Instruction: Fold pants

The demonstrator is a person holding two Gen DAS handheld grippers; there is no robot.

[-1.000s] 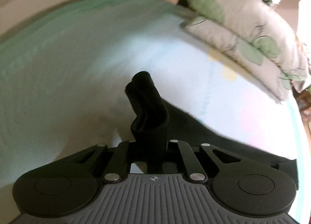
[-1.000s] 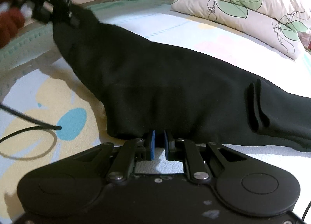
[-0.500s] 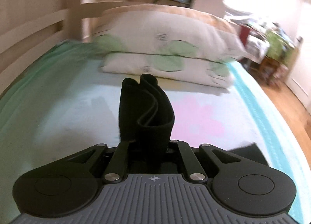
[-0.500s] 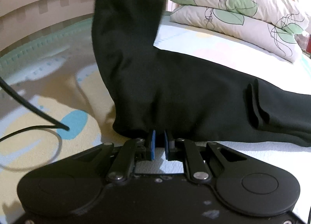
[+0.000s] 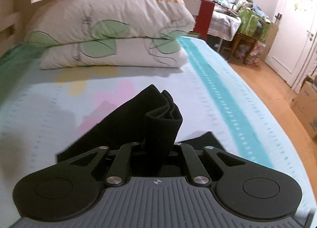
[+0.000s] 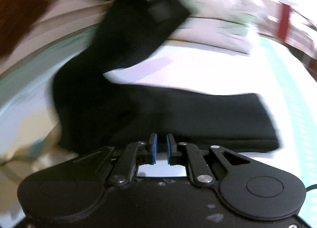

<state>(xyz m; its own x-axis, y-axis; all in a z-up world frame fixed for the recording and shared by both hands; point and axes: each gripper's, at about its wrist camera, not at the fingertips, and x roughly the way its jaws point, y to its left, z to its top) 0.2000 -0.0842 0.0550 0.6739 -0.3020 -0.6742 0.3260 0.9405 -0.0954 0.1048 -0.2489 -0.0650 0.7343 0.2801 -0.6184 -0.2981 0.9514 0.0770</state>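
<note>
Mid-fold — one end of the black pants (image 5: 126, 125) is carried across toward the other.

The left gripper (image 5: 157, 144) has its fingers clamped on a bunched end of the fabric, held raised above the bed (image 5: 227, 93) near the stacked pillows (image 5: 111, 36). In the blurred right wrist view the rest of the pants lies flat on the bed just ahead of the right gripper (image 6: 160, 147), whose blue fingers (image 6: 153, 148) stand slightly apart with nothing visibly between them. Next, as I judge it, the lifted end must be lowered onto the flat part with edges aligned — then released and smoothed.
</note>
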